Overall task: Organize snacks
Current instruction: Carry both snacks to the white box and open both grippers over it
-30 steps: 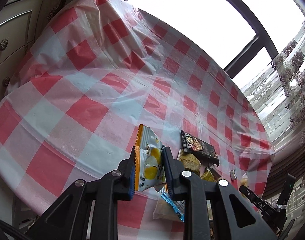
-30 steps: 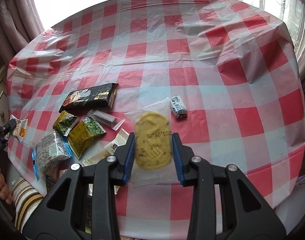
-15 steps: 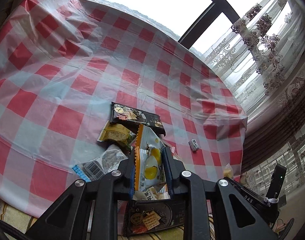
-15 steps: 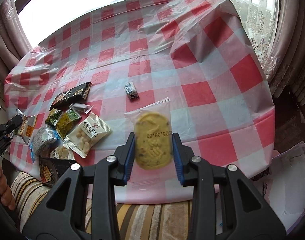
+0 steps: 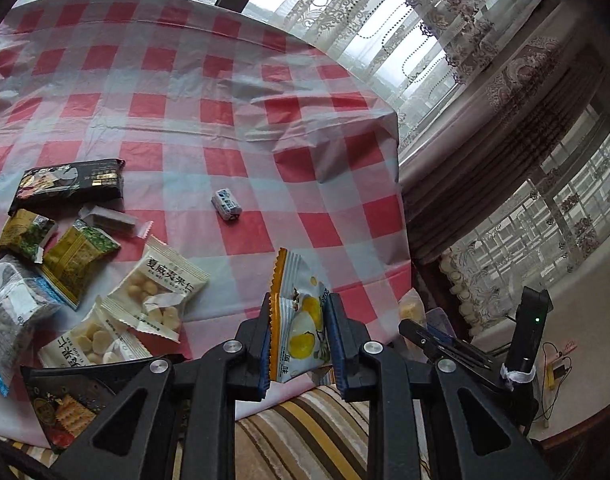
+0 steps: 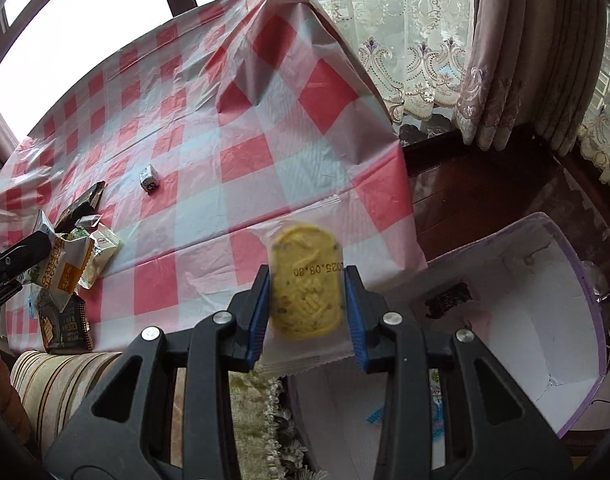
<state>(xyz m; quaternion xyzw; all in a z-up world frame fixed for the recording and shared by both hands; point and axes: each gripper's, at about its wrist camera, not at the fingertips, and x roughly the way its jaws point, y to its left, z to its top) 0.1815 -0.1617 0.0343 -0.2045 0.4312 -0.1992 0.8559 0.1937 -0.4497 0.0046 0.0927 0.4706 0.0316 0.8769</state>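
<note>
My left gripper (image 5: 301,336) is shut on a white and orange snack packet with a yellow picture (image 5: 299,320), held off the table's near edge. The packet also shows in the right wrist view (image 6: 65,266). My right gripper (image 6: 307,300) is shut on a clear packet with a yellow cake (image 6: 305,284), held above the gap between the table and an open white box with a purple rim (image 6: 545,320). Several snack packets (image 5: 157,292) lie on the red and white checked tablecloth (image 5: 225,128); a small wrapped sweet (image 5: 226,204) lies apart from them.
A black biscuit packet (image 5: 69,186) lies at the far left of the pile. A striped sofa cushion (image 5: 317,432) is below the table edge. The box holds a dark item (image 6: 449,298). Curtains (image 6: 505,60) and windows stand behind.
Both grippers have swung right and back from the table with their packets. The white box has come into the right wrist view. The left view now shows the table's right edge.
</note>
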